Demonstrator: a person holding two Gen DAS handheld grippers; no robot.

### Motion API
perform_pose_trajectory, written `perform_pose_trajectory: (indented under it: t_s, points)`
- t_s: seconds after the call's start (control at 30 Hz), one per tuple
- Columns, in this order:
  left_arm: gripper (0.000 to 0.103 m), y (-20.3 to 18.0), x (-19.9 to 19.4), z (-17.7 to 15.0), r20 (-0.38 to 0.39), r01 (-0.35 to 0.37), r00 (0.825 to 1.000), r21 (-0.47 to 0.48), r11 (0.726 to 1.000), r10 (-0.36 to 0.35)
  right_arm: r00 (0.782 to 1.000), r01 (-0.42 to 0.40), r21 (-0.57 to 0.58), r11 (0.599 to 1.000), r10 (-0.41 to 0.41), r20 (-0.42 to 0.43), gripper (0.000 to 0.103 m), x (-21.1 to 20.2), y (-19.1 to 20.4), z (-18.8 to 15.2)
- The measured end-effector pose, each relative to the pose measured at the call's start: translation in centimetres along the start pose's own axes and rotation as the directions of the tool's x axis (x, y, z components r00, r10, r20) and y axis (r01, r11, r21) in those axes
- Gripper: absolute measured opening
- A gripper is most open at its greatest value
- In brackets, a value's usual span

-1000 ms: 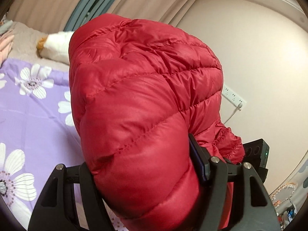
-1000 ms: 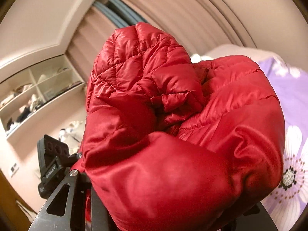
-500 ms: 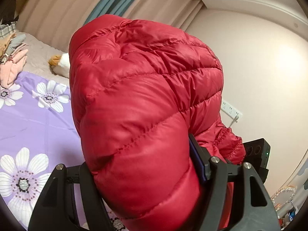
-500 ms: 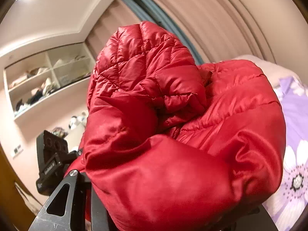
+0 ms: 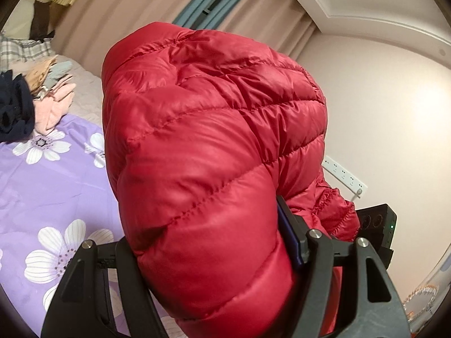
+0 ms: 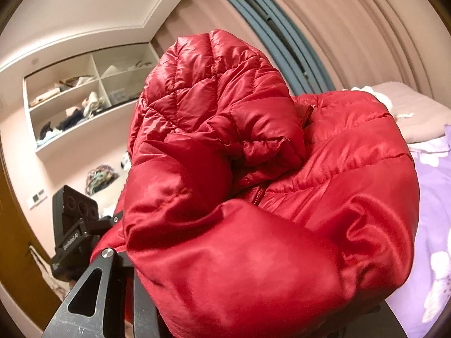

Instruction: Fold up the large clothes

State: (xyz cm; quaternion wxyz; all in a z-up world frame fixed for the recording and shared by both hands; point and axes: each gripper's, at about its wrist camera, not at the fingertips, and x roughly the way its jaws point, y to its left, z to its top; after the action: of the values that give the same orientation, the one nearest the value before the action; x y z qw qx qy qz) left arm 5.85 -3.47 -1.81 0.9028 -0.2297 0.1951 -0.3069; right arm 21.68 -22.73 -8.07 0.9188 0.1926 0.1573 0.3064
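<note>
A red quilted puffer jacket (image 5: 214,152) fills the middle of the left wrist view, bunched up in the air above the bed. My left gripper (image 5: 208,264) is shut on a thick fold of it; the fingertips are buried in the fabric. In the right wrist view the same red jacket (image 6: 253,197) bulges over my right gripper (image 6: 253,295), which is shut on another fold, its right finger hidden. The other gripper's black camera body shows beside the jacket in each view (image 5: 377,225) (image 6: 76,219).
A purple bedsheet with white flowers (image 5: 50,186) lies below and left. A pile of clothes (image 5: 33,98) sits at the bed's far left. Curtains (image 6: 338,28) hang behind. Wall shelves with clutter (image 6: 79,98) and a wall socket strip (image 5: 344,174) are nearby.
Both grippers have risen with the jacket and tilted: more ceiling, curtain and shelves show, and the clothes pile has come into the left view. The grips are unchanged.
</note>
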Motion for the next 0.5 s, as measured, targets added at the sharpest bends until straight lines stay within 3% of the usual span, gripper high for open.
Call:
perform_pose_trajectory:
  t_s: [0.27, 0.5]
  points:
    - [0.068, -0.3, -1.7, -0.3, 0.003, -0.017, 1.000, -0.014, 1.000, 0.018, 1.000, -0.009, -0.017, 1.000, 0.009, -0.027, 0.044, -3.1, -1.8, -1.9]
    - [0.068, 0.1, -0.7, 0.2, -0.003, -0.035, 0.999, -0.013, 0.999, 0.035, 1.000, -0.002, -0.011, 1.000, 0.002, -0.029, 0.044, -3.0, -1.3, -1.6]
